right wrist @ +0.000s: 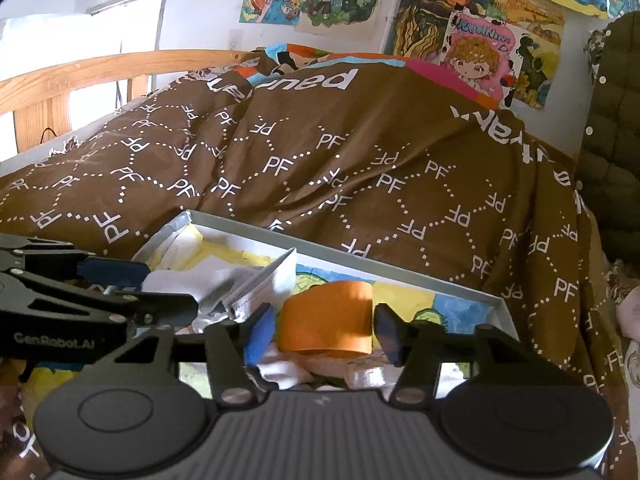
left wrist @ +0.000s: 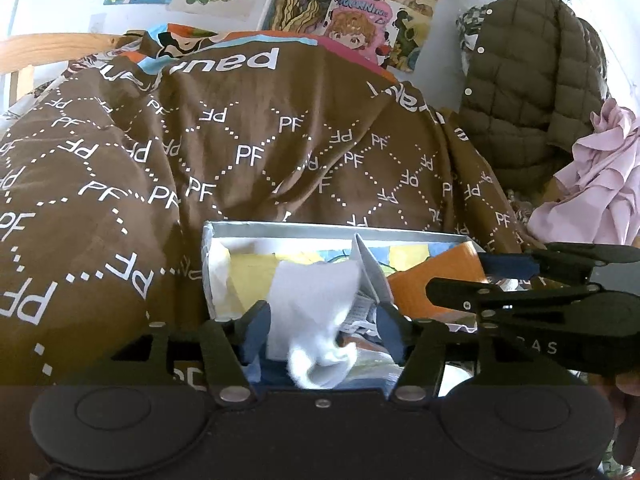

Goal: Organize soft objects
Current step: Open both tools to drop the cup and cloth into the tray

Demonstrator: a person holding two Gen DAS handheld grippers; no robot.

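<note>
An open white box (left wrist: 320,229) (right wrist: 384,271) with a colourful lining sits on the brown blanket. In the left wrist view a white sock (left wrist: 316,320) hangs between the blue pads of my left gripper (left wrist: 322,332). The jaws stand apart and the right pad is clear of the sock. In the right wrist view an orange rolled cloth (right wrist: 326,320) lies in the box between the pads of my right gripper (right wrist: 324,332), with a gap on each side. Each gripper also shows side-on in the other view: right gripper (left wrist: 468,276), left gripper (right wrist: 152,290). A white card tag (left wrist: 370,276) leans beside the sock.
A brown blanket printed with "PF" (left wrist: 248,152) (right wrist: 360,168) is heaped behind the box. A quilted olive jacket (left wrist: 520,92) and a crumpled pink cloth (left wrist: 600,176) sit at the right. A wooden bed rail (right wrist: 80,76) and wall posters (right wrist: 480,48) lie beyond.
</note>
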